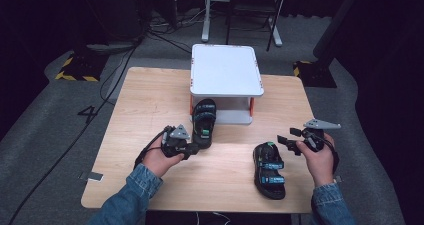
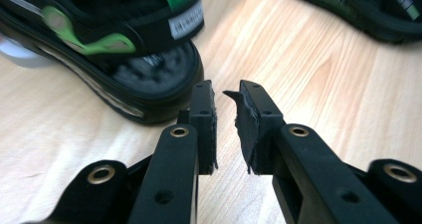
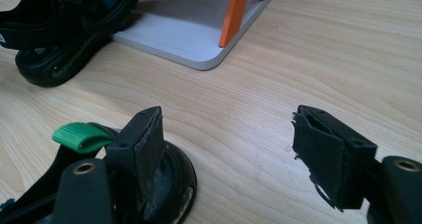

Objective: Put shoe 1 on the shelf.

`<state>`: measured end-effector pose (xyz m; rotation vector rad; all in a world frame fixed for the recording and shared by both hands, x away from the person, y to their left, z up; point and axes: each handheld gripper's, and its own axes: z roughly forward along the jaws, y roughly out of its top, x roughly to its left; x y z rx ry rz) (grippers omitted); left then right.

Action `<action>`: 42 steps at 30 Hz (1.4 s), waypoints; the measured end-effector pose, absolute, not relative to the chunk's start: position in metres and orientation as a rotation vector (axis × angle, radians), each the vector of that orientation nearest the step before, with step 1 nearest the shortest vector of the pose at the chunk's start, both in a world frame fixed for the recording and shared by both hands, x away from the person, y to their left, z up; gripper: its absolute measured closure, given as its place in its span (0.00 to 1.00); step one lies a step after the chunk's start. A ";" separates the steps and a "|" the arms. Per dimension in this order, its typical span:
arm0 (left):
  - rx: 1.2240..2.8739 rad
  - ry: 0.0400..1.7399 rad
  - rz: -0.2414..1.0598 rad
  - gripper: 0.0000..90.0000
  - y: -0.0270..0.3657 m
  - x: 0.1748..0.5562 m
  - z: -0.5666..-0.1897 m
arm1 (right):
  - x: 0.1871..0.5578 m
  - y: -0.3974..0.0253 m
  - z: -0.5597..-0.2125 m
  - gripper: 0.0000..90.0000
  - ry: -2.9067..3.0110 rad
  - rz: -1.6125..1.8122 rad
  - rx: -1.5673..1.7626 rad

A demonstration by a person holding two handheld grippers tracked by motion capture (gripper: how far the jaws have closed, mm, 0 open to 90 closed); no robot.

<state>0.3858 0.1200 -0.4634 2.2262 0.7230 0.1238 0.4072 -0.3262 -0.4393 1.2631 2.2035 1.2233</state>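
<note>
A person sits at a wooden table point(image 1: 150, 100) with tongs in each hand. Two black sandals lie on it. One sandal point(image 1: 204, 122) rests with its toe under a small white shelf point(image 1: 226, 69), as if partly stowed. The left gripper point(image 1: 192, 146) sits just beside its heel, jaws nearly pressed together with a narrow gap, pinching nothing. The other sandal point(image 1: 269, 170) lies near the front edge. The right gripper point(image 1: 284, 141) hovers at its heel end, jaws spread wide, seemingly ready to grasp it.

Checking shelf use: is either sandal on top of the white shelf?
No, the white shelf's top is bare; one sandal sits partly under it, the other sandal on the table.
</note>
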 end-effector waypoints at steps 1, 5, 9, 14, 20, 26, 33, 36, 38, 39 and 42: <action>2.236 0.723 0.121 0.85 0.118 0.387 -0.466 | 0.407 -0.325 -0.439 0.32 2.207 1.223 1.261; 2.252 0.731 0.116 0.78 0.114 0.390 -0.475 | 0.406 -0.325 -0.440 0.32 2.208 1.219 1.260; 2.258 0.735 0.169 0.69 0.111 0.397 -0.482 | 0.404 -0.328 -0.440 0.32 2.201 1.213 1.269; 2.240 0.737 0.256 0.72 0.109 0.400 -0.479 | 0.401 -0.332 -0.442 0.32 2.196 1.203 1.281; 2.208 0.740 0.468 0.60 0.107 0.410 -0.476 | 0.397 -0.335 -0.444 0.32 2.188 1.193 1.294; 2.158 0.751 0.365 0.62 0.112 0.409 -0.469 | 0.391 -0.343 -0.445 0.32 2.173 1.183 1.316; 2.224 0.701 0.142 0.83 0.097 0.398 -0.471 | 0.390 -0.346 -0.446 0.32 2.168 1.180 1.323; 2.234 0.720 0.197 0.82 0.095 0.403 -0.482 | 0.390 -0.343 -0.446 0.32 2.180 1.181 1.315; 2.231 0.715 0.207 0.87 0.096 0.405 -0.483 | 0.391 -0.342 -0.446 0.32 2.180 1.181 1.312; 2.215 0.729 0.200 0.89 0.098 0.408 -0.484 | 0.390 -0.342 -0.446 0.32 2.182 1.179 1.313; 2.219 0.711 0.266 0.90 0.097 0.409 -0.484 | 0.390 -0.341 -0.447 0.32 2.182 1.178 1.315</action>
